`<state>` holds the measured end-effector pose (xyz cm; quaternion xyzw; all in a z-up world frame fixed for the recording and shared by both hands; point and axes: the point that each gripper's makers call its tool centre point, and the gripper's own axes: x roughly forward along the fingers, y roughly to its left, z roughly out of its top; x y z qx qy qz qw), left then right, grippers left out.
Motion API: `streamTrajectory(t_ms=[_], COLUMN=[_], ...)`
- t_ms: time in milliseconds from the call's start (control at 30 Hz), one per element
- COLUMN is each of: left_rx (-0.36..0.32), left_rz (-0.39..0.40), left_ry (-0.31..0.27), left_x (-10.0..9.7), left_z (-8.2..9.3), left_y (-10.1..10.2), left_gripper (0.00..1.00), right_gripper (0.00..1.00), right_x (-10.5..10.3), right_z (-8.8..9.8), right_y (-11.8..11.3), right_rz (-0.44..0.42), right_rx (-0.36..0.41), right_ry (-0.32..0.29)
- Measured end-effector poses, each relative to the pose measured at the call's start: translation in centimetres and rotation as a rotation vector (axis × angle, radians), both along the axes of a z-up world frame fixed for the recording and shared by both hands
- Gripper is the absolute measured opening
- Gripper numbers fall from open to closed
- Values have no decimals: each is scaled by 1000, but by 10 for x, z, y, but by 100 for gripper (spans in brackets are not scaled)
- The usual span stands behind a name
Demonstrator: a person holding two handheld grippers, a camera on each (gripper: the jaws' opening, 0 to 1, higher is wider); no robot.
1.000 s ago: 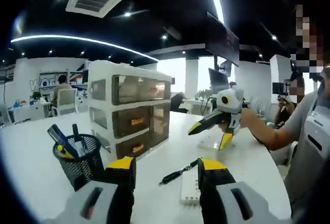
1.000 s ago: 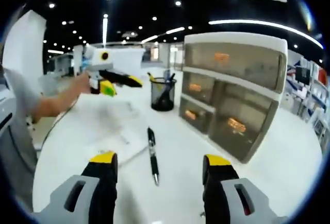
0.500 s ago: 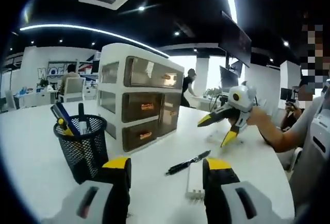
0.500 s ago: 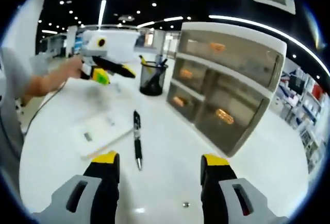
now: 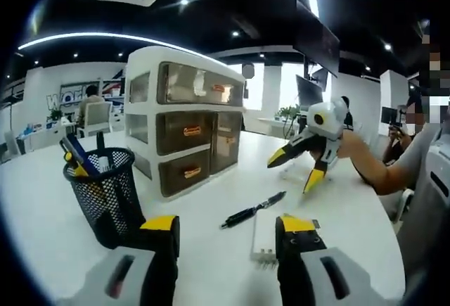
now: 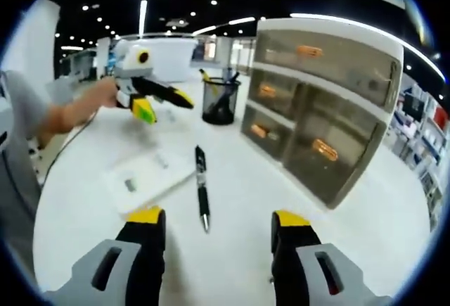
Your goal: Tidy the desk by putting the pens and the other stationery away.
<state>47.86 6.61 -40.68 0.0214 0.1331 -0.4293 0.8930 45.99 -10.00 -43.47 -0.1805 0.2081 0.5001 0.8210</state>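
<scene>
A black pen (image 5: pixel 252 211) lies on the white table (image 5: pixel 211 267), just ahead of my left gripper (image 5: pixel 226 225), which is open with nothing between its jaws. Beside the pen lies a flat white pad (image 5: pixel 266 239). A black mesh pen cup (image 5: pixel 105 190) holding several pens stands at the left. My right gripper (image 5: pixel 301 165) hovers open over the table farther back. In the right gripper view the same pen (image 6: pixel 202 188) lies ahead of my open right gripper (image 6: pixel 218 220), with the white pad (image 6: pixel 144 179) to its left. There the left gripper (image 6: pixel 165 105) hangs open near the pen cup (image 6: pixel 220 100).
A white drawer unit (image 5: pixel 186 134) with three tiers of smoky drawers stands behind the pen cup; in the right gripper view the unit (image 6: pixel 320 109) sits at the right. The person's arm (image 5: pixel 376 176) reaches in from the right. A seated person (image 5: pixel 88 109) and desks are far behind.
Both cameras have shifted a little over the desk. The pen, the white pad and the pen cup lie where they were. Both grippers stay open.
</scene>
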Motion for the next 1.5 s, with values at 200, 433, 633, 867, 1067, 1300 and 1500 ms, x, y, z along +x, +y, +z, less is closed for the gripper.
streamTrajectory(t_ms=[200,433,633,867,1067,1300,1500], left_rx=[-18,-20,-13,14,12,-19,7], left_rz=[-11,-11,-10,15,39,23,-25], left_ry=[7,8,12,-5,18,23,40], left_x=[-2,-2,-2,2,10,6,-3], left_z=[-1,1,-1,-2,-9,-2,-9], left_y=[-3,-3,-3,0,8,3,-9], left_gripper=[55,54,54,54,53,53,53], right_gripper=[56,53,53,52,49,48,41], right_x=[2,-1,-4,1,3,1,3], right_z=[-6,-20,-22,-19,-19,-22,-28], right_y=[-1,7,8,8,13,29,47], right_rz=[-12,12,23,19,35,98,171], right_rx=[-20,-45,-55,-32,-34,-127,-244], right_ry=[2,22,27,46,72,117,173])
